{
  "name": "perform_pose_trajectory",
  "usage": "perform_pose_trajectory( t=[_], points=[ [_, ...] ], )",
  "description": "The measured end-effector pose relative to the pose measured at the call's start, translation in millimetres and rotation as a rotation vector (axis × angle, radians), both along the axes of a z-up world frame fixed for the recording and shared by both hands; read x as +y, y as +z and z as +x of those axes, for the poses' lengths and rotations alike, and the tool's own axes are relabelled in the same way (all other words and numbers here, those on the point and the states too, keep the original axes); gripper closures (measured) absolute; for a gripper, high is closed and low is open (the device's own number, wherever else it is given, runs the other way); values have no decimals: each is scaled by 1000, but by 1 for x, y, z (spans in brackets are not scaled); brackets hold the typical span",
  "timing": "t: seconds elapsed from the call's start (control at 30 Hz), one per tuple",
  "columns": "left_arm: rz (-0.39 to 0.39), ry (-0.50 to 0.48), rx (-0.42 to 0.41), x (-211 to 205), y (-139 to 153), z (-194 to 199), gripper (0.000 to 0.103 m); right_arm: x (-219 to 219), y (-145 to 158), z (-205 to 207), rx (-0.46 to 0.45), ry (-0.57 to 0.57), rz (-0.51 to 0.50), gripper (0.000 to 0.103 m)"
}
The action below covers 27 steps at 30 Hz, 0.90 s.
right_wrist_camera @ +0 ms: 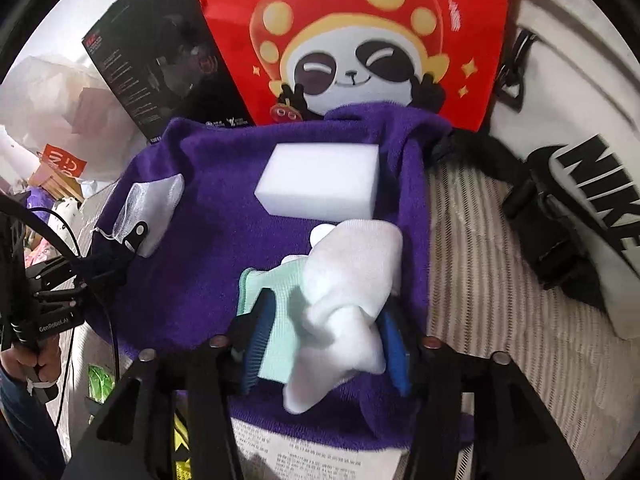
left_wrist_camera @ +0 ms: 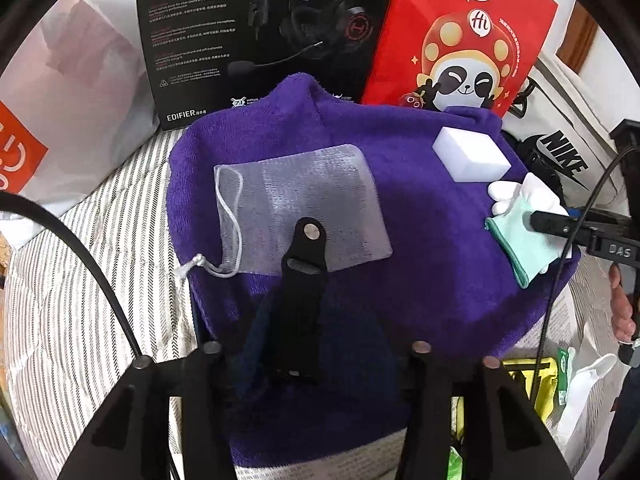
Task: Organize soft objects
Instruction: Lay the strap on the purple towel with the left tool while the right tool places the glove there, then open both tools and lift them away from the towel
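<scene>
A purple towel (left_wrist_camera: 420, 248) is spread over striped bedding. On it lie a mesh drawstring bag (left_wrist_camera: 304, 196), a white sponge block (left_wrist_camera: 472, 156) and a white-and-mint glove (left_wrist_camera: 520, 224). A black strap with a snap button (left_wrist_camera: 302, 280) rests across the bag's near edge, between the fingers of my left gripper (left_wrist_camera: 320, 320), which stand apart from it. In the right wrist view the glove (right_wrist_camera: 352, 280) lies crumpled on the towel (right_wrist_camera: 208, 240) between the blue pads (right_wrist_camera: 254, 336) of my right gripper (right_wrist_camera: 324, 304), open around it. The sponge (right_wrist_camera: 320, 184) sits just beyond.
A black headset box (left_wrist_camera: 256, 32) and a red panda bag (left_wrist_camera: 460, 40) stand behind the towel. A white Nike bag (right_wrist_camera: 592, 184) lies to the right, a white shopping bag (left_wrist_camera: 80, 100) to the left. Striped bedding (left_wrist_camera: 100, 260) surrounds the towel. A person's hand (left_wrist_camera: 622, 304) holds the right gripper.
</scene>
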<state>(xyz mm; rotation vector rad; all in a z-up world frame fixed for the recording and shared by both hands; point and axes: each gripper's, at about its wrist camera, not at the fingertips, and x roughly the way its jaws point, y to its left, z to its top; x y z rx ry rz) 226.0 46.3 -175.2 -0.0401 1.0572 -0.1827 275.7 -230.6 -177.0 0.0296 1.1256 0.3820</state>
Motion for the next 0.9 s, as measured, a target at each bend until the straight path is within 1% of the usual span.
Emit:
perform_pose_trajectory(
  t=[0.07,0.17,0.33,0.47,0.53,0.57,0.63,0.77,0.9],
  points=[
    [1,3,1,-2,2,-2,55,-3,11,-6,-21,-2,4,41],
    [-7,7,-5,-2,10,-8,55,-10,26,-14,-43,-12,14,41],
    [-9,-1,-42,-1,32,-25,53,-20,49,-31,-72,-44,27,41],
    [-12,-19,-63,-4,45,-42,52,-30,64,-59,-94,-65,38,41],
    [-11,-21,-72,-5,48,-50,51,-30,66,-74,-101,-62,32,39],
    [-12,-24,-73,-5,49,-54,51,-32,66,-82,-101,-62,28,35],
    [-10,-24,-69,-5,48,-62,51,-33,63,-95,-96,-59,24,31],
    [-15,-23,-65,-8,48,-76,51,-43,51,-132,-65,-50,28,30],
    [-32,-24,-65,-12,48,-88,49,-50,40,-160,-45,-40,34,29]
  ],
)
